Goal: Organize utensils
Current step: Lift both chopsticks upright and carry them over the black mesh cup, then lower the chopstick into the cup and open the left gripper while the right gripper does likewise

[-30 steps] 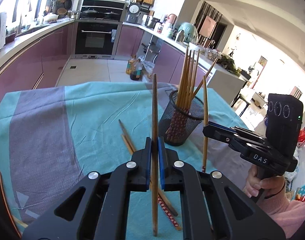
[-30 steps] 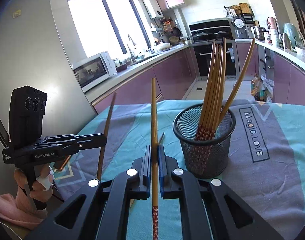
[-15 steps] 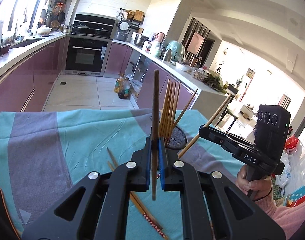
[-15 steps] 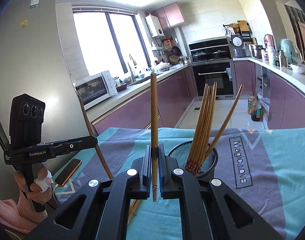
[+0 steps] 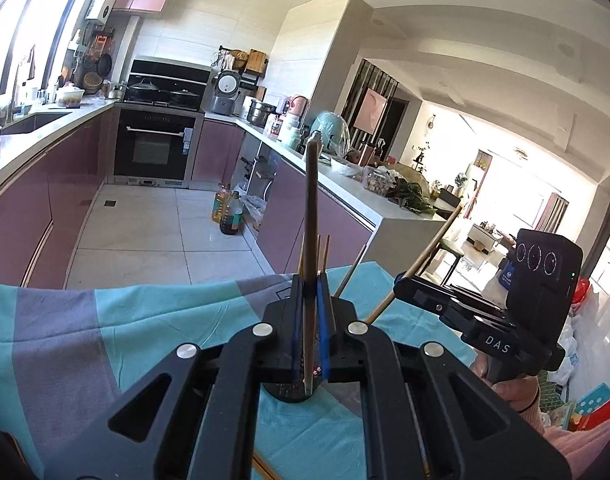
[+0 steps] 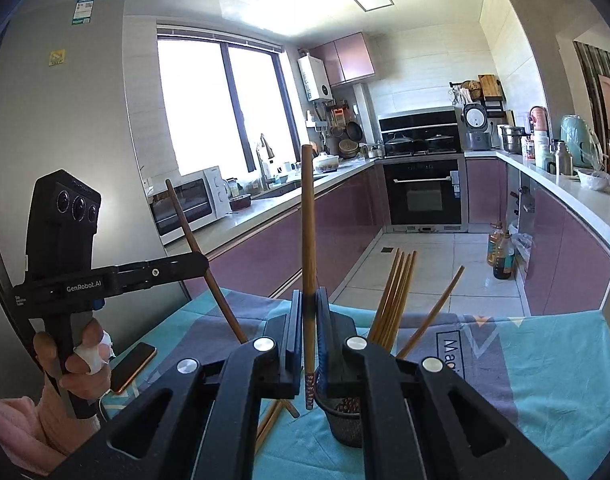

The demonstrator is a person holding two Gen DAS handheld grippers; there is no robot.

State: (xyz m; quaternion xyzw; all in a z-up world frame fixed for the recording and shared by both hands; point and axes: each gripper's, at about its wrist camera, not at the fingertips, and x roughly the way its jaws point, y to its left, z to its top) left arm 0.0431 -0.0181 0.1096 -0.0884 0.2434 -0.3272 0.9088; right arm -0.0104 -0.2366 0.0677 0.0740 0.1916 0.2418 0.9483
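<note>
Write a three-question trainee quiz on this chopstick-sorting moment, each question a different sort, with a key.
1. True or false: the left tongs are shut on a chopstick.
2. Multiple choice: the mesh holder stands on A) the tiled floor, B) the teal cloth, C) the counter.
3. Fill in: the right tongs hold a chopstick with its patterned end pointing ____.

Key: 1 true; 2 B; 3 down.

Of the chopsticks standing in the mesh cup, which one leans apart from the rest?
The single brown wooden chopstick on the right of the black mesh cup: it tilts far rightward, while the bundled chopsticks stand close together, nearly parallel.
</note>
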